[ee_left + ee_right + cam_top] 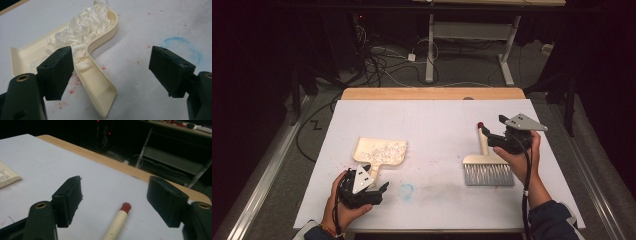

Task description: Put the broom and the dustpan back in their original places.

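A cream dustpan lies on the white table sheet at left, its pan heaped with white shreds. Its handle points back between the wide-apart jaws of my left gripper, which is open just behind it and holds nothing. At right lies a brush with grey bristles and a cream, red-tipped handle. My right gripper hovers open over that handle's end, jaws either side of it and not touching it.
A faint blue ring mark and small red specks stain the sheet near the dustpan. The wooden table edge runs along the far side. Beyond it are cables on the floor and a white desk frame.
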Tool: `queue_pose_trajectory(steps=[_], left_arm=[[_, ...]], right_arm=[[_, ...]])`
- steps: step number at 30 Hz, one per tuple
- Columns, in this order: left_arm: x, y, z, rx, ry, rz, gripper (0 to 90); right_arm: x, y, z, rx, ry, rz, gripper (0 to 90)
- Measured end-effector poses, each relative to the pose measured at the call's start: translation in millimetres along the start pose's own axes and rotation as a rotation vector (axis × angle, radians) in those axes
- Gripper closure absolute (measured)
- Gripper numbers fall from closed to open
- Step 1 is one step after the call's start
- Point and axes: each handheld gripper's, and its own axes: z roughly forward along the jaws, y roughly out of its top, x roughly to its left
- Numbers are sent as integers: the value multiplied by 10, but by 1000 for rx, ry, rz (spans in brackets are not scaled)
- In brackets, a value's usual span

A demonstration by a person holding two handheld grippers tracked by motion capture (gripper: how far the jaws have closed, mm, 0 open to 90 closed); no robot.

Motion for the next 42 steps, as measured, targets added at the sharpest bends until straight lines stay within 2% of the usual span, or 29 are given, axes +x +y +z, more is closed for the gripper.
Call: queue_pose_trajectory(steps=[4, 11, 13, 18, 22, 25, 27, 31, 33, 42], left_arm=[[-21, -14, -9, 1, -1, 5, 194], [-6, -35, -62, -13, 6, -7, 194], [-10, -35, -67, -17, 5, -6, 194], [-13, -39, -70, -19, 1, 1, 194], [-6, -42, -61, -20, -3, 0, 194], [-11, -45, -57, -18, -9, 3, 194], [-11, -50, -60, -24, -18, 0, 194], [-12, -53, -65, -21, -12, 1, 194], [-13, -52, -72, -23, -12, 2, 193], [-8, -71, -94, -21, -13, 5, 193]], right_arm=[[39, -3, -15, -16, -40, 10, 186], [90, -13, 13, -10, -23, -9, 166], [114, -16, 5, -10, -25, 10, 165], [137, -5, -8, -15, -14, -6, 167], [166, 22, -46, -26, -9, 0, 168], [194, 59, -79, -22, 2, -32, 167], [203, 76, -103, -21, 12, -37, 167], [248, 87, -159, -15, 26, -68, 166], [266, 111, -189, -27, 37, -63, 168], [390, 218, -282, -51, 53, -108, 170]])
